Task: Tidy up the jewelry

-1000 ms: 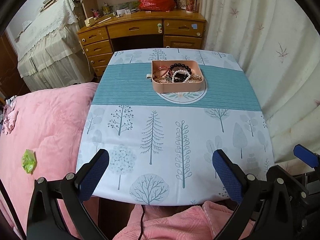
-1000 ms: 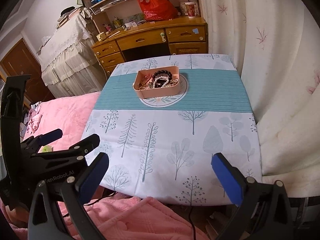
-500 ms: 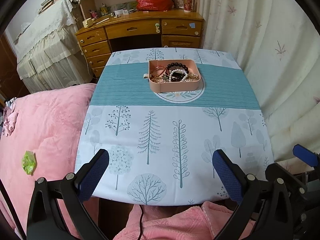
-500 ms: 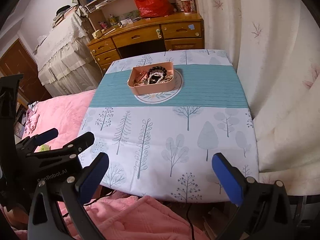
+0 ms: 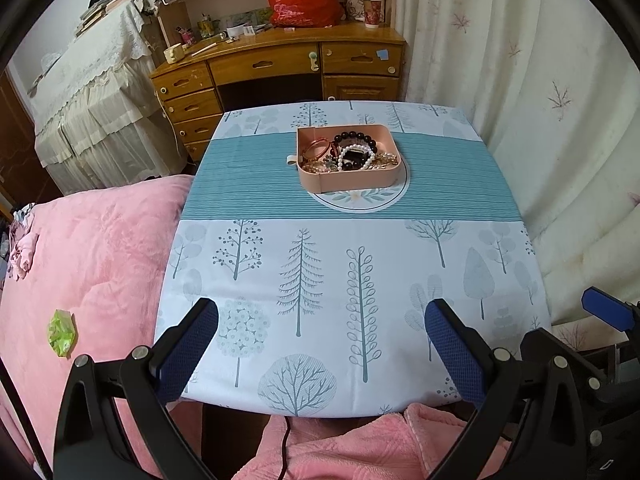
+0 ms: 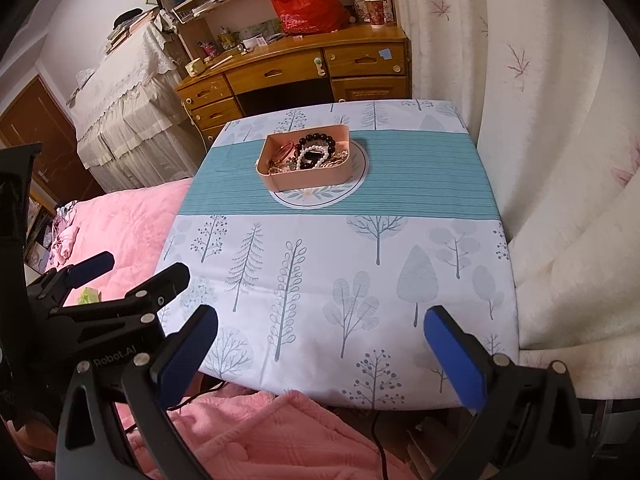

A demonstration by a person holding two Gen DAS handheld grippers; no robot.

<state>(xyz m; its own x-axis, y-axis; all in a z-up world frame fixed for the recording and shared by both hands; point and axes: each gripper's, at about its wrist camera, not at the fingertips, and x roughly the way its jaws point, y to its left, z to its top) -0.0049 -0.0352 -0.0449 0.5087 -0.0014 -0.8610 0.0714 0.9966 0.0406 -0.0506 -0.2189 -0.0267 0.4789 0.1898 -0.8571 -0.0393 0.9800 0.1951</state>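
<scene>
A pink box [image 5: 352, 181] of jewelry stands on a round plate [image 5: 360, 202] at the far middle of the table; it also shows in the right wrist view [image 6: 308, 178]. Inside lie a dark bead bracelet [image 5: 358, 136], a white pearl bracelet [image 5: 354, 152], red bangles [image 5: 316, 148] and gold chains [image 5: 386, 160]. My left gripper [image 5: 322, 344] is open and empty above the table's near edge. My right gripper [image 6: 320, 344] is open and empty, to its right, also over the near edge.
The table carries a tree-print cloth [image 5: 360, 280] with a teal band. A pink quilt [image 5: 80, 260] lies to the left, a white curtain [image 5: 560, 140] to the right, a wooden desk [image 5: 280, 68] behind. The left gripper's body [image 6: 100, 304] shows in the right wrist view.
Both grippers have drawn back and tilted a little; the box sits slightly farther and higher in view. Both stay open. Nothing on the table has moved.
</scene>
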